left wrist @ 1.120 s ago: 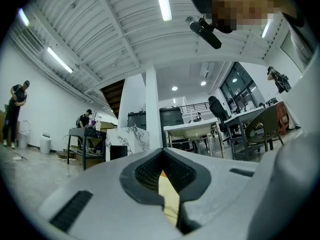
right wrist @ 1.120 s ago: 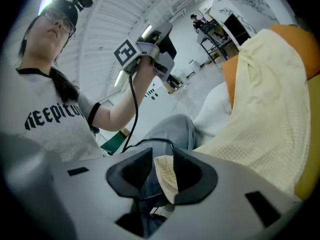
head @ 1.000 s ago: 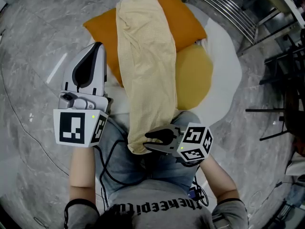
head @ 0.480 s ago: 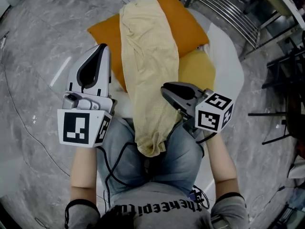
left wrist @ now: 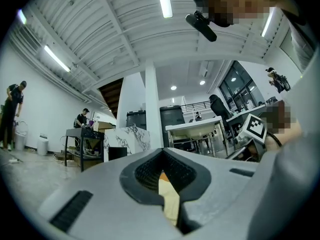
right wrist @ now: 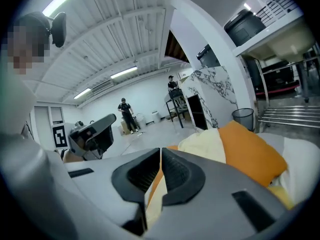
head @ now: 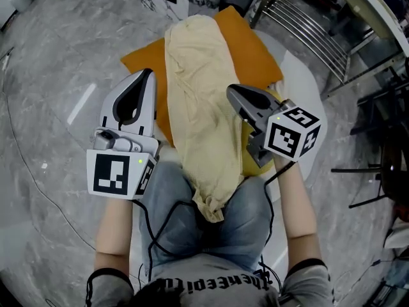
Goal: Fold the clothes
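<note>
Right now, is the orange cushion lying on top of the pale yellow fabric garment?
No, the pale yellow fabric garment is draped over the orange cushion, which lies underneath it.

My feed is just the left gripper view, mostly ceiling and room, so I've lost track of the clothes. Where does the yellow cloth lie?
Observer: The head view shows the garment lying lengthwise over an orange cushion, with its near end bunched on the person's lap.
Operator: Are the other tongs holding it?
Observer: No. The right tongs have just been closing with nothing between them. They are shut and empty over the garment's right edge.
Operator: And where are mine relative to it?
Observer: The left tongs are just left of the garment and gripping none of it. They point away from the person.
</note>
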`<state>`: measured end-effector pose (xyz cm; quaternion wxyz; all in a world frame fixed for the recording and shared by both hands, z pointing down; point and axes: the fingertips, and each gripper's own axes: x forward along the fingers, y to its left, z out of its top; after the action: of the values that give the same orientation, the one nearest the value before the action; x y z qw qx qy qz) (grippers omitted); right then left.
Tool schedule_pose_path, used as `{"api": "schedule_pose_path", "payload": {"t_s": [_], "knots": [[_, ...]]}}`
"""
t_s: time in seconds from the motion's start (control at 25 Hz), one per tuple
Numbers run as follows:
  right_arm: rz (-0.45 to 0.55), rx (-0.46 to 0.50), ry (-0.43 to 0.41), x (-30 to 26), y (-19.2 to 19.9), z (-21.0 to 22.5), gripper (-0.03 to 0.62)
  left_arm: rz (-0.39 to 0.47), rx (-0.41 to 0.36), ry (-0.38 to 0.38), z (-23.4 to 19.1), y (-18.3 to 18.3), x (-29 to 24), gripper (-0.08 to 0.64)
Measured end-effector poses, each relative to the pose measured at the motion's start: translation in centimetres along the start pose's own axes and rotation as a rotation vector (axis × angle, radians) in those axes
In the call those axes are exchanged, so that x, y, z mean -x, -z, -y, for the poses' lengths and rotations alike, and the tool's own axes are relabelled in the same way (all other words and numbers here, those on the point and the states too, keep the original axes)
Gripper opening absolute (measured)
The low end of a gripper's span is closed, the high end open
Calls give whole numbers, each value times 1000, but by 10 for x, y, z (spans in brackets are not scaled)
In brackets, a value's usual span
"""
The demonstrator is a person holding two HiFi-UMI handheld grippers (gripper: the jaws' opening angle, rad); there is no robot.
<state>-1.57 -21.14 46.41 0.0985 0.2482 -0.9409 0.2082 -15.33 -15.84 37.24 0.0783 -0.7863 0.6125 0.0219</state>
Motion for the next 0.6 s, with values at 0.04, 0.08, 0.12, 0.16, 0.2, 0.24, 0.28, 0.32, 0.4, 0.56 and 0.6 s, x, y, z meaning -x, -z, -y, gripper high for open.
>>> {"api": "schedule_pose_path", "payload": {"t_s": [0.04,0.08,0.12,0.16,0.2,0.24,0.28,0.32,0.4,0.56,0.6], "knots": [[-4,4,9,-6,-8,8,14,-3,4,3,-3,2,-8,3],[-7,10,19,-13,-16,16,14,-7,5,6,-6,4,-15,3],[-7,14,27,-21,-25,25,14,-13,5,8,-10,6,-23,3],[-5,17,34,-29,-33,33,14,-18,2,10,-14,10,-30,3],[-1,17,41,-38,-40,41,14,-25,-1,9,-18,14,-37,3],[4,16,46,-47,-47,49,14,-31,-2,5,-23,19,-43,3],[9,14,51,-56,-52,57,14,-37,-1,-1,-29,25,-49,3],[13,12,57,-65,-58,64,14,-42,4,-7,-34,30,-55,3],[17,11,77,-83,-67,80,14,-52,18,-18,-45,38,-67,3],[-4,22,119,-118,-85,110,15,-70,59,-22,-64,49,-91,3],[-10,23,129,-126,-89,117,15,-76,67,-20,-68,51,-97,3]]}}
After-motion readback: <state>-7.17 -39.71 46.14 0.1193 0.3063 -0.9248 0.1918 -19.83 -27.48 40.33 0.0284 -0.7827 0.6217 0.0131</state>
